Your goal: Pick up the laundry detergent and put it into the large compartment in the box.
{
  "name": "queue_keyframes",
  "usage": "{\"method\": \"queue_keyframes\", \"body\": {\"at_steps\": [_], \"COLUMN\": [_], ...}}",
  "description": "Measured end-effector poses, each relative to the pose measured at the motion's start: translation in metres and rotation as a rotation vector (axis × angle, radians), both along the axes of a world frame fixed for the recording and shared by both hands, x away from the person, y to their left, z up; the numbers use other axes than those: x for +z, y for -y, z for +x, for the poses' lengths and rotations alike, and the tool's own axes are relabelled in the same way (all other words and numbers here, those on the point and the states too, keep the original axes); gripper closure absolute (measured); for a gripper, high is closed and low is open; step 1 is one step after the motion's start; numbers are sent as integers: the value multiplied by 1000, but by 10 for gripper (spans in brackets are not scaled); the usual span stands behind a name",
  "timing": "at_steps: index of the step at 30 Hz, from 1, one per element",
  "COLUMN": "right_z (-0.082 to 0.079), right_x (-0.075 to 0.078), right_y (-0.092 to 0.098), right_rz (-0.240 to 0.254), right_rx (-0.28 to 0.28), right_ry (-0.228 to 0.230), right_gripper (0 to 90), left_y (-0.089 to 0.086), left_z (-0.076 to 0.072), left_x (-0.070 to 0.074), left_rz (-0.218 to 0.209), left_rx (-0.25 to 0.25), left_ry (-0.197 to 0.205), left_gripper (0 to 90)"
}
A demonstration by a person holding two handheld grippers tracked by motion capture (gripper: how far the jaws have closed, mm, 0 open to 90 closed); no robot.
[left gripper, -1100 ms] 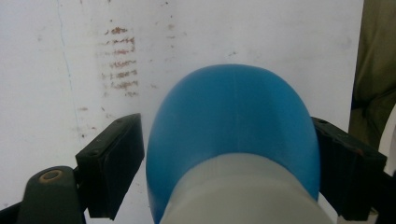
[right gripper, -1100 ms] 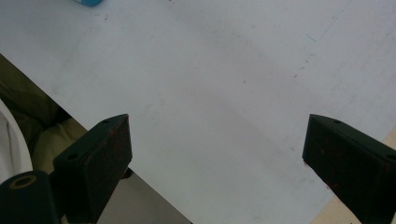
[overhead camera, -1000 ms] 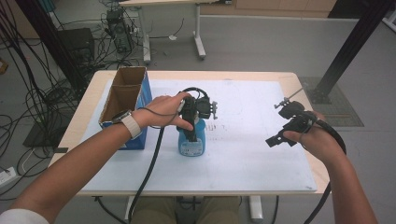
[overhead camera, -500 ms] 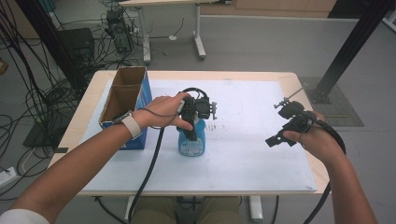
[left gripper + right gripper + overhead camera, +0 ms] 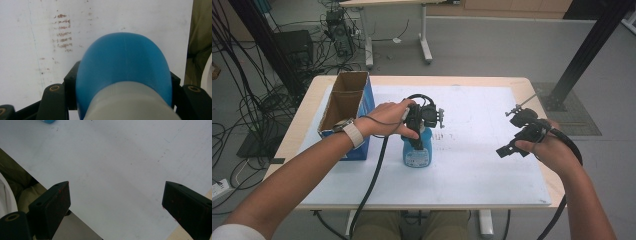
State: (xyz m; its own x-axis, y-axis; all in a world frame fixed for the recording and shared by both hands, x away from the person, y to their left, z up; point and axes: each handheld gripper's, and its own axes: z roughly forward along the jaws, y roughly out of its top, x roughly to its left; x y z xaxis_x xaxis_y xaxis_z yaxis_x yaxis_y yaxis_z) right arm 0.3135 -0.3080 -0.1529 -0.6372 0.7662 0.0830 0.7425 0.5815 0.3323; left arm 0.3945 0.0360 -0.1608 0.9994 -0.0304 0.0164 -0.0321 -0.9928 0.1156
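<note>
Blue plastic sits pinched between the black jaws of the left gripper (image 5: 418, 131), which have just been closing on the shoulder of a small bottle (image 5: 124, 75); in the left gripper view the pads press the rounded blue body from both sides, just below its pale grey cap end. The bottle stands upright on the white mat (image 5: 472, 165) near the middle of the worktop (image 5: 532, 87), its labelled base resting on the surface. It looks like a light, thin-walled squeeze bottle, so it should lift easily, but the smooth curved shoulder could slide out of the pads and the wall may dent under a hard squeeze; a hold lower on the straighter body, or right under the cap, seems safer. To the bottle's left stands an open cardboard box with blue sides (image 5: 346, 107), close to the person's left forearm. Well apart on the right, the right gripper (image 5: 514, 145) hangs over the mat with its jaws spread wide and nothing between them.
</note>
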Motion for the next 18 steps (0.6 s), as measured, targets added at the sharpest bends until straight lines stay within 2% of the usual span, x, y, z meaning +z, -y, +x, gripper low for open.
{"method": "queue_keyframes", "body": {"at_steps": [18], "right_z": [-2], "right_x": [4], "right_y": [1], "right_rz": [-4], "right_rx": [-2], "right_ry": [7], "right_gripper": [81], "left_y": [-2], "left_z": [3], "left_x": [-1], "left_rz": [-8], "left_rx": [16], "left_ry": [-17], "left_gripper": [392]}}
